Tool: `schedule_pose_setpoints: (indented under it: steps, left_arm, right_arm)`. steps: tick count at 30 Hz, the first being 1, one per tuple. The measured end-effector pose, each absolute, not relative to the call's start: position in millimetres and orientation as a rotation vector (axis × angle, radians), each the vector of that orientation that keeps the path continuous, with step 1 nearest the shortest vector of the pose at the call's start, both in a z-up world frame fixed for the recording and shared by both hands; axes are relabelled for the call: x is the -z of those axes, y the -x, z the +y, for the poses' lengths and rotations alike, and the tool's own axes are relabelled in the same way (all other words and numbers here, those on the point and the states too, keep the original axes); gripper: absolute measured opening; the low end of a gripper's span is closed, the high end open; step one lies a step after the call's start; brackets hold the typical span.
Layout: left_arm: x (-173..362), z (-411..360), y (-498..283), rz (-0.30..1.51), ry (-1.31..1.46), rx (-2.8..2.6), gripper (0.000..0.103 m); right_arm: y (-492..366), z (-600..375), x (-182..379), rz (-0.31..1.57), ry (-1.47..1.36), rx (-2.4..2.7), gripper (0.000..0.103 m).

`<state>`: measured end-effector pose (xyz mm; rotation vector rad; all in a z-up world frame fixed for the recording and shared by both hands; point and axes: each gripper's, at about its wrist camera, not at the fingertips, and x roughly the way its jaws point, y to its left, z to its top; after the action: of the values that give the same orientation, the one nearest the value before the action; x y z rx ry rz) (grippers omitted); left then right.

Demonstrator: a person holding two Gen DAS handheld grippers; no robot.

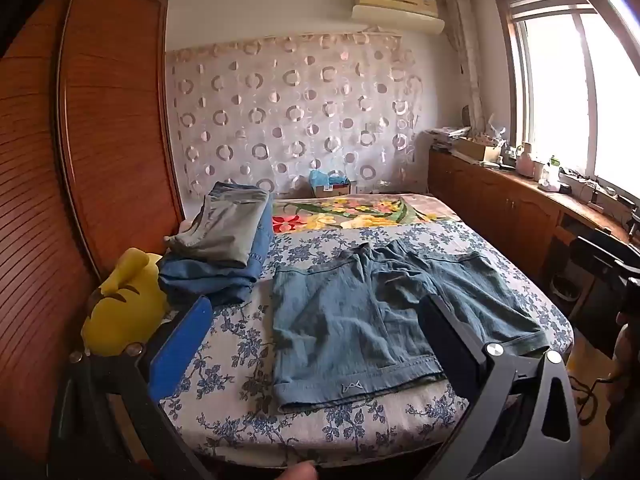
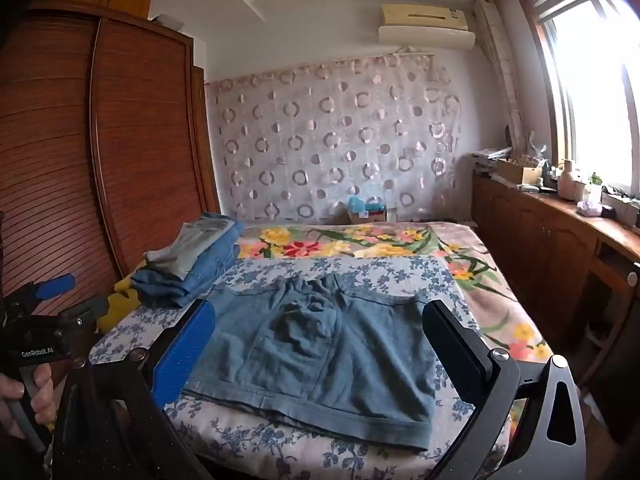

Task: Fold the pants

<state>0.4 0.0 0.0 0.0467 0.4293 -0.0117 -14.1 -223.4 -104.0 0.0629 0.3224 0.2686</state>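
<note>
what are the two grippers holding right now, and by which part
Nothing is held. The left gripper and right gripper both hang open above the blue-green cotton shorts, which lie flat and unfolded on the floral bed sheet.

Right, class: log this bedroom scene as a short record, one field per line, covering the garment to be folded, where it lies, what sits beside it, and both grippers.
garment: blue shorts, spread flat, unfolded
surface: bed with blue floral sheet
beside it: stack of folded clothes to the left, grey piece on top of denim
also near: yellow plush toy by the wardrobe
left gripper: open, empty, above the shorts' near edge
right gripper: open, empty, above the shorts
fold progress: not yet begun
</note>
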Motion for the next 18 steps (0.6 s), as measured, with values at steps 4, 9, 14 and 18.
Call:
schedule_pose_setpoints:
  steps: [4, 9, 14, 18]
  left_arm:
    - [0.0, 0.1, -0.4, 0.427, -0.038, 0.014, 0.103]
    - [0.6, -6.1, -2.3, 0.429, -0.05, 0.018, 0.103]
    - [-0.6, 0.2, -1.1, 0.423, -0.031, 0.026, 0.103]
    - [-2.5, 3.3, 1.6, 0.421, -0.028, 0.023, 0.103]
  right_arm:
    - [15.2, -223.6, 103.8, 0.316, -0.059, -0.27, 0.103]
    - [13.4, -216.4, 107.8, 0.323, -0.048, -0.272, 0.103]
    - [9.9, -217.4, 107.4, 0.32, -0.049, -0.275, 0.103]
    - [9.4, -217.3, 107.0, 0.318, -0.049, -0.276, 0.103]
